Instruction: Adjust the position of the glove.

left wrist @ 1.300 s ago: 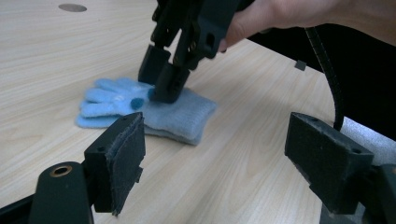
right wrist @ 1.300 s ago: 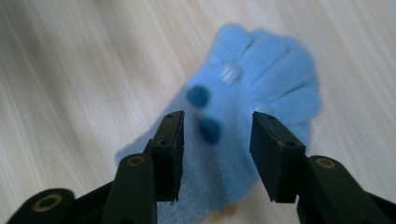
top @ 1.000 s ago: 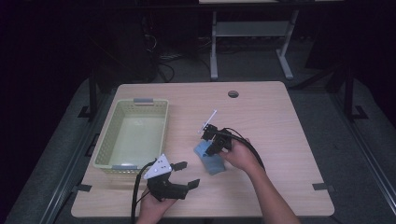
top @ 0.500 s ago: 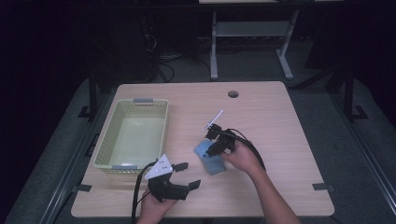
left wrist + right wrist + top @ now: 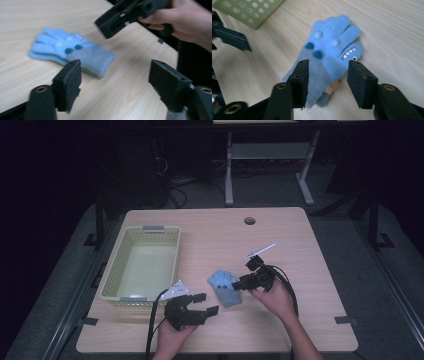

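While your right hand-held gripper [image 5: 239, 284] has just been opening, its jaws stand spread above the blue glove [image 5: 223, 287], pads clear of it. Your left hand-held gripper [image 5: 204, 303], jaws apart with nothing between them, has just been closing slightly. The glove lies flat on the surface [image 5: 300, 245], right of the green basket [image 5: 117, 280].

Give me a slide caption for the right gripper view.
Open right tool poised over a blue monster glove lying flat on the wooden table.
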`<state>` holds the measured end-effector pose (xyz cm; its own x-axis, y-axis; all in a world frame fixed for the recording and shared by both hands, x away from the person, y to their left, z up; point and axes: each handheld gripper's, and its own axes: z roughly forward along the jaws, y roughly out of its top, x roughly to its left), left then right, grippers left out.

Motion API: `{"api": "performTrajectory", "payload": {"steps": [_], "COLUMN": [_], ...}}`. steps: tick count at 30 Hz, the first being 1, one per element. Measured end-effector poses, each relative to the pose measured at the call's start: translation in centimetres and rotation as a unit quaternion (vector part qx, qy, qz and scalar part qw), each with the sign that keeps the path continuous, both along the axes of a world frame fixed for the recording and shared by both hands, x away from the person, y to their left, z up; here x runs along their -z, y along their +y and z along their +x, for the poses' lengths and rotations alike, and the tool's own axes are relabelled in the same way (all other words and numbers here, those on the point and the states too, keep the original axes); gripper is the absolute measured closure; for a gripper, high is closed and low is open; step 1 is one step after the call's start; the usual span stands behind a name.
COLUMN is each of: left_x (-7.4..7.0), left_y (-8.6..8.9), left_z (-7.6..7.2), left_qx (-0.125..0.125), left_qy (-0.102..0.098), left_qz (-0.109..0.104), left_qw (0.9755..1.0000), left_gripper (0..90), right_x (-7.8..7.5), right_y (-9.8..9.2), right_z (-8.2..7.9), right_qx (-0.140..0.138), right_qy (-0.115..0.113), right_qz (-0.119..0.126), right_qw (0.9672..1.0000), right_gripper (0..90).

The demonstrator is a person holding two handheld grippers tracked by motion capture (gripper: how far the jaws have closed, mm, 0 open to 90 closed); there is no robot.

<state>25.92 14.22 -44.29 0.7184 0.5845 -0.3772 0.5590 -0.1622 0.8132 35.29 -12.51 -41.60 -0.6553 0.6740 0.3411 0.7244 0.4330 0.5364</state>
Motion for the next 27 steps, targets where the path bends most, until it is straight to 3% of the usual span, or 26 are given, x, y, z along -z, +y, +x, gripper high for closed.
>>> {"api": "performTrajectory", "payload": {"steps": [5,9,10,11,13,15,16,18,20,21,22,24,26,27], "left_x": [0.8,1.7,1.7,2.0,2.6,2.8,3.1,3.3,3.8,3.8,4.1,4.2,4.4,4.4], "left_y": [-0.6,-0.7,-0.7,-0.8,-0.7,-0.8,-0.9,-1.0,-1.1,-1.1,-1.2,-1.3,-1.4,-1.5], "left_z": [1.0,2.3,2.3,2.7,3.5,3.6,3.8,4.0,4.3,4.3,4.5,4.5,4.8,4.8], "left_qx": [-0.025,-0.034,-0.034,-0.034,-0.050,-0.054,-0.058,-0.057,-0.053,-0.053,-0.050,-0.049,-0.046,-0.048], "left_qy": [0.050,0.109,0.109,0.136,0.165,0.171,0.185,0.191,0.223,0.223,0.231,0.234,0.244,0.244], "left_qz": [0.002,-0.023,-0.023,-0.038,-0.054,-0.056,-0.052,-0.052,-0.064,-0.064,-0.069,-0.069,-0.074,-0.074], "left_qw": [0.9985,0.9931,0.9931,0.9894,0.9836,0.9822,0.9798,0.9786,0.9713,0.9713,0.9693,0.9687,0.9659,0.9658], "left_gripper": [40.2,44.3,44.5,44.5,43.3,42.9,42.9,45.4,48.9,51.4,53.0,54.4,56.2,56.6], "right_x": [1.0,1.9,1.9,2.0,2.8,3.1,3.3,3.7,4.0,4.2,4.4,4.5,4.9,5.0], "right_y": [-0.2,-0.3,-0.3,-0.4,-0.7,-0.9,-1.0,-1.1,-1.2,-1.2,-1.3,-1.4,-1.8,-1.8], "right_z": [-0.6,-0.9,-0.9,-0.9,-1.1,-1.2,-1.3,-1.5,-1.7,-1.9,-2.0,-2.0,-2.3,-2.5], "right_qx": [0.024,0.043,0.043,0.047,0.067,0.073,0.076,0.081,0.082,0.084,0.085,0.085,0.096,0.100], "right_qy": [0.029,0.050,0.050,0.051,0.061,0.064,0.067,0.075,0.081,0.084,0.089,0.087,0.092,0.095], "right_qz": [0.024,0.036,0.036,0.037,0.036,0.044,0.054,0.060,0.070,0.082,0.085,0.088,0.105,0.110], "right_qw": [0.9990,0.9971,0.9971,0.9969,0.9953,0.9943,0.9935,0.9921,0.9909,0.9895,0.9887,0.9887,0.9856,0.9844], "right_gripper": [46.8,47.0,47.0,46.9,46.3,46.4,47.0,48.5,50.3,52.1,52.8,53.3,54.9,55.1]}}
